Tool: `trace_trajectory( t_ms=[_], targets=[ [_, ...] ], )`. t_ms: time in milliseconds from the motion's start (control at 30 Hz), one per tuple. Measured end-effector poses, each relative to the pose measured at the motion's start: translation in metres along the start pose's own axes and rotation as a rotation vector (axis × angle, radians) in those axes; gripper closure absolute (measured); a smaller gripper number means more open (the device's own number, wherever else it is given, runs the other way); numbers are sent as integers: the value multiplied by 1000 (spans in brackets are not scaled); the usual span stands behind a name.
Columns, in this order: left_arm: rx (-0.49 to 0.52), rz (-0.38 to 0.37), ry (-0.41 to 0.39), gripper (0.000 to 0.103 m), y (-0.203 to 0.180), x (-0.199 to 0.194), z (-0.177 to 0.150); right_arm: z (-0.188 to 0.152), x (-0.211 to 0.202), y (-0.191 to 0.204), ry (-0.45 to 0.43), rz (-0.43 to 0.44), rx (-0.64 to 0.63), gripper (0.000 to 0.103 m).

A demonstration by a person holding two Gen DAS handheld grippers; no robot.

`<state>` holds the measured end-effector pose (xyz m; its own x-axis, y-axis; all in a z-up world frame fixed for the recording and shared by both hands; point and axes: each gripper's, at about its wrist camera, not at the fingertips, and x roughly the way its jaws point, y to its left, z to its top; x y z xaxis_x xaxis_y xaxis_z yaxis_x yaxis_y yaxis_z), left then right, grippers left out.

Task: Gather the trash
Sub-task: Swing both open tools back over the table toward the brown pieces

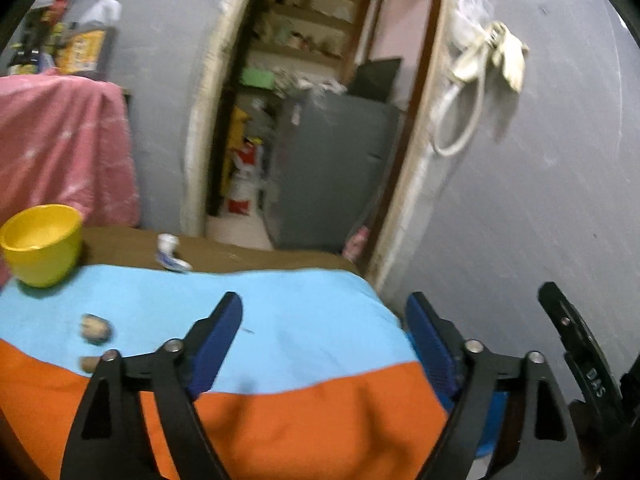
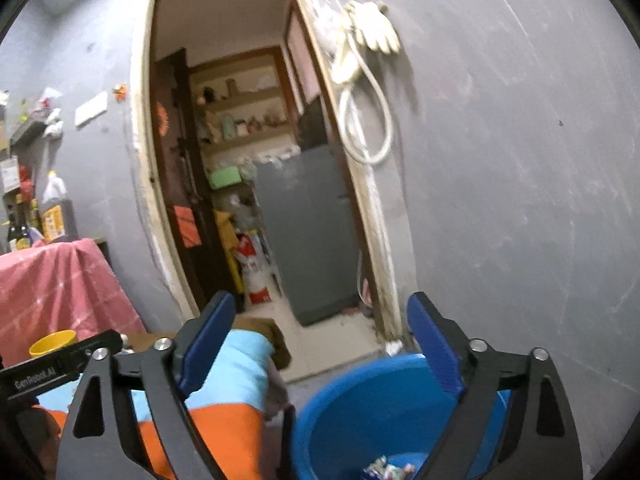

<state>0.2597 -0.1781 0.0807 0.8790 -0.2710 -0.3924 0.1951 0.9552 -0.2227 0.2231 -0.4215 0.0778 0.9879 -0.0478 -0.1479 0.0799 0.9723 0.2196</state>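
Both grippers are spread wide with nothing between the jaws. The left gripper [image 1: 324, 320] hangs over a table [image 1: 240, 252] covered in a blue and orange cloth [image 1: 300, 320]. Trash on it: a crumpled white wrapper [image 1: 170, 256] at about 11 o'clock from the gripper, near the far edge, and two small brownish scraps [image 1: 96, 328] at roughly 9 o'clock. A yellow cup [image 1: 42, 244] sits out at 10 o'clock. The right gripper [image 2: 322, 328] is above a blue bucket [image 2: 360, 408] — some crumpled wrappers [image 2: 386, 470] lie in the bottom, at 6 o'clock.
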Motion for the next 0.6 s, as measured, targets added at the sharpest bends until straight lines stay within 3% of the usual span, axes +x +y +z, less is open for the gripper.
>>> trace_trajectory(
  t_ms=[133,600],
  targets=[
    [-13,75,-74,4,29,-22,9,1,-4,22,-61,58,-25,0],
    [-29,293,-243,2,110,-77,8,-8,-22,115,-262,244,-152,0]
  ],
)
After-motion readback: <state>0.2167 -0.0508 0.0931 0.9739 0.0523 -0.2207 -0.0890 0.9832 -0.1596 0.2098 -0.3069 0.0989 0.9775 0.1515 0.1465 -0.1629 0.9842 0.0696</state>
